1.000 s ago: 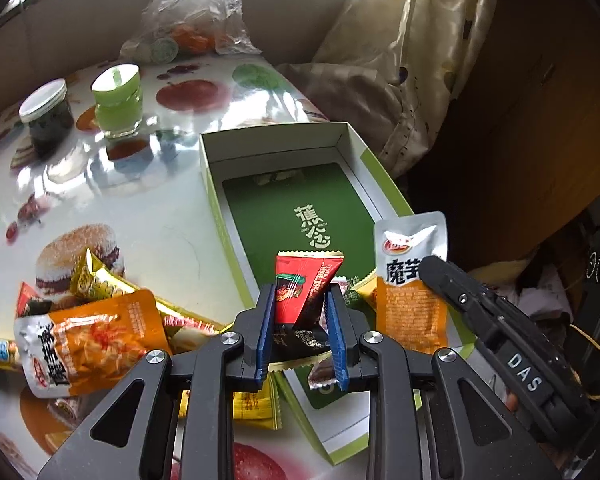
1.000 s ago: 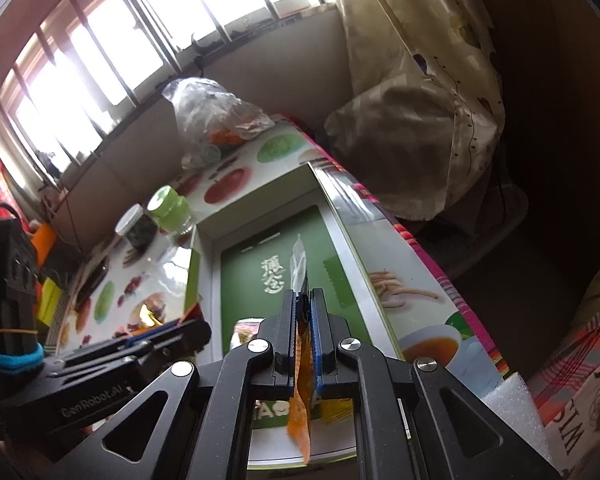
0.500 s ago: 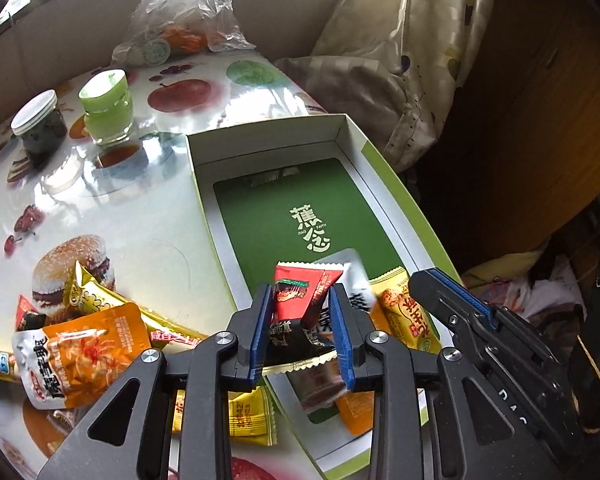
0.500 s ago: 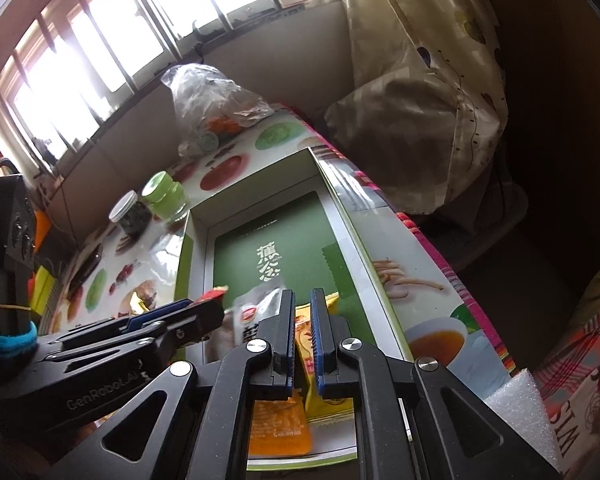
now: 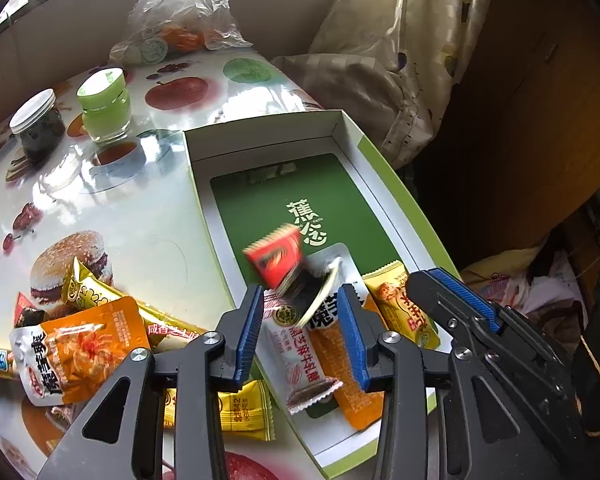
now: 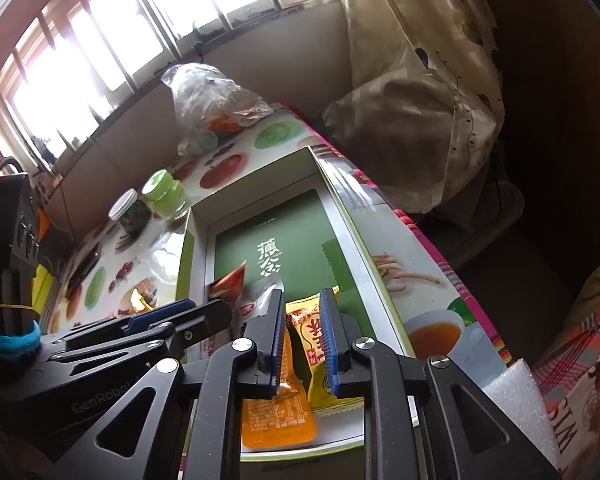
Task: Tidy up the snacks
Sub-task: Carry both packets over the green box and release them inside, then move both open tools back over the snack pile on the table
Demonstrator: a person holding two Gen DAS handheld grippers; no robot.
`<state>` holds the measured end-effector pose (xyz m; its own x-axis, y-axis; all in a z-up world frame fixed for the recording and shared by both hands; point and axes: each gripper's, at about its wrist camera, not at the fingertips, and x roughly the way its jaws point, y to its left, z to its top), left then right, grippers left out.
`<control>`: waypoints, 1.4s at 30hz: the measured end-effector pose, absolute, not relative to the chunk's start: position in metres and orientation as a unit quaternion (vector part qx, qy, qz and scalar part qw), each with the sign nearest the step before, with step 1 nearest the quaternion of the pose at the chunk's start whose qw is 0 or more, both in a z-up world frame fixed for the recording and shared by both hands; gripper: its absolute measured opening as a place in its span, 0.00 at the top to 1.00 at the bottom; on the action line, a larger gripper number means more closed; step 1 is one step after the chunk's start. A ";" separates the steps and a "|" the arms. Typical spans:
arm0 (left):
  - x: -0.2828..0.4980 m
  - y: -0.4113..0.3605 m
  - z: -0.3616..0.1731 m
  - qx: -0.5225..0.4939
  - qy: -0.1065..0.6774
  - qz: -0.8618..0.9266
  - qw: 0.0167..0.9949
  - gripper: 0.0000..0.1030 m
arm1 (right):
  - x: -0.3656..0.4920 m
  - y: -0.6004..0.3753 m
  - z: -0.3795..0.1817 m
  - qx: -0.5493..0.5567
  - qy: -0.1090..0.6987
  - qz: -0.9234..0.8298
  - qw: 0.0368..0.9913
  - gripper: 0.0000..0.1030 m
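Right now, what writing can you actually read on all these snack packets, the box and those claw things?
"蕉念": white characters on the green box insert.
"GenRobot": on the left claw's dark body, seen from the right wrist camera.
"魔芋爽": on the orange pouch lying on the table.
"黑芝麻牛轧糖": on the white candy wrapper in the box.
Red packet: blurred, unreadable.
The other packets' print is too small.

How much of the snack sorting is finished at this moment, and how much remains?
Done: several packets lie in the green box, among them an orange packet. In hand: nothing; the left tongs are opening and a red packet is dropping, blurred. Left: the snack pile on the table.
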<state>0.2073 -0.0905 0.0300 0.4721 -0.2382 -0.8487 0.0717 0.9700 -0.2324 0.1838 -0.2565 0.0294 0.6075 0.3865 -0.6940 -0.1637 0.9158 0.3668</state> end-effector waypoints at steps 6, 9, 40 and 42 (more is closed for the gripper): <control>0.199 -0.088 0.038 -0.082 0.496 -0.092 0.860 0.61 | 0.178 -0.255 0.033 0.129 0.411 0.150 0.890 0.79; 0.192 -0.085 0.043 -0.080 0.490 -0.091 0.863 0.58 | 0.174 -0.253 0.035 0.122 0.411 0.149 0.891 0.78; 0.124 -0.002 0.062 -0.087 0.446 -0.001 0.891 0.48 | 0.139 -0.190 0.055 0.061 0.385 0.187 0.902 0.51; 0.119 0.009 0.060 -0.095 0.445 0.006 0.890 0.48 | 0.139 -0.182 0.053 0.058 0.390 0.197 0.898 0.48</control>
